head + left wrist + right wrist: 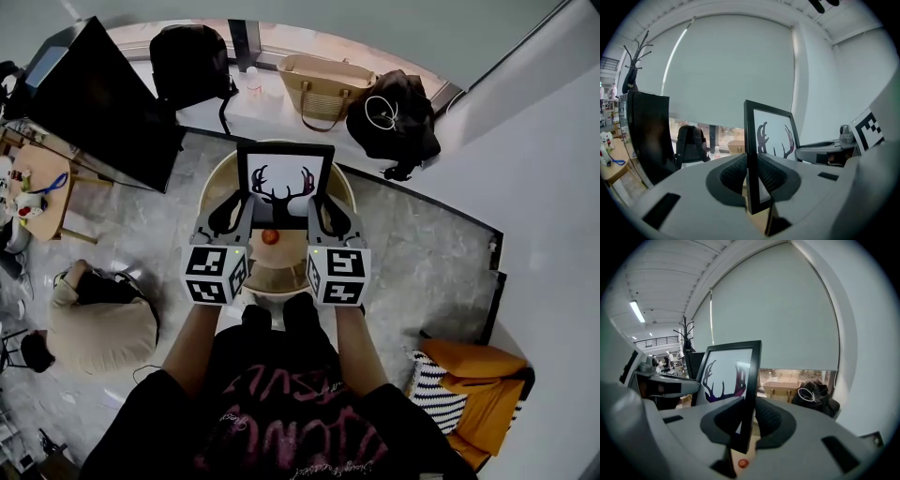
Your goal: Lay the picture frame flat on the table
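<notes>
The picture frame stands upright over the round surface. The left tongs pinch its left edge and the right tongs its right edge, giving balanced control for tilting it down. Its bottom edge possibly touches the surface.

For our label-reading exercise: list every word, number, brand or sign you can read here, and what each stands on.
No text can be read with certainty.
On the shirt: pink lettering, too warped and stylised to read.
On the picture frame: an antler picture only, no words.
On the left hand-held gripper and the right hand-held gripper: black-and-white square patterns only, no letters.
</notes>
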Tool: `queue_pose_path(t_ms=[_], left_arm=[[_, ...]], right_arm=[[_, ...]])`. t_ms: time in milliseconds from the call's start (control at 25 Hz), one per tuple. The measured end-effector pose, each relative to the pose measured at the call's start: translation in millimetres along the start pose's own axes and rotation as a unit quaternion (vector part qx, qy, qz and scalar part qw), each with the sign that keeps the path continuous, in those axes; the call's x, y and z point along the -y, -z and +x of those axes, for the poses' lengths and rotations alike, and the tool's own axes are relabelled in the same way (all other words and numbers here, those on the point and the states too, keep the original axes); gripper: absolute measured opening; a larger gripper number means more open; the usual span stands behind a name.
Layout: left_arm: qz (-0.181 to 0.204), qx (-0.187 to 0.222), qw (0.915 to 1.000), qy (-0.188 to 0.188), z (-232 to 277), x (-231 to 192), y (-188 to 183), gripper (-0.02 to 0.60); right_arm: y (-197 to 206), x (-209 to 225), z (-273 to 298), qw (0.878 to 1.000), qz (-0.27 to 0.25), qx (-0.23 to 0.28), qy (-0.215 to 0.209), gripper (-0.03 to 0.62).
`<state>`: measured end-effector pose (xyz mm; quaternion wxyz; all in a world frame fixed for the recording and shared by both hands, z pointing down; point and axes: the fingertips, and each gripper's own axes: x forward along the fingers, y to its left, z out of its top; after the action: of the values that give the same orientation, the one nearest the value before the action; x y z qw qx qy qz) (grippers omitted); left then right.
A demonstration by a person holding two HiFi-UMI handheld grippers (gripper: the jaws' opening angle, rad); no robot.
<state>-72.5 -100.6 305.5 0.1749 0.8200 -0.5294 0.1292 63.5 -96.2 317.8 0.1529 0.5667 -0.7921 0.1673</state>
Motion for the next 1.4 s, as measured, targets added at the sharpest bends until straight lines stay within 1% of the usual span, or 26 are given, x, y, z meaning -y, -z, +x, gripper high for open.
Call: queue_pose_path(t_ms=[560, 880, 1240, 1400], left_arm=[[-0.014, -0.032, 0.9994, -0.001, 8, -2, 36, 0.072], [-0.023, -0.052, 0.9984, -0.006, 10, -3, 62, 0.072], [-0.029, -0.065, 0.9974, -0.010, 16, -1, 78, 0.072], [-0.035, -0.075, 0.9965, -0.013, 15, 0, 95, 0.072]], right_arm=[[36, 2, 10, 0.999, 0.011, -0.036, -0.006, 0.083], [62, 1, 13, 0.998, 0.020, -0.055, -0.014, 0.083], [79, 5, 18, 0.997, 0.027, -0.069, -0.018, 0.083], [96, 4, 17, 0.996, 0.030, -0.079, -0.020, 0.083]])
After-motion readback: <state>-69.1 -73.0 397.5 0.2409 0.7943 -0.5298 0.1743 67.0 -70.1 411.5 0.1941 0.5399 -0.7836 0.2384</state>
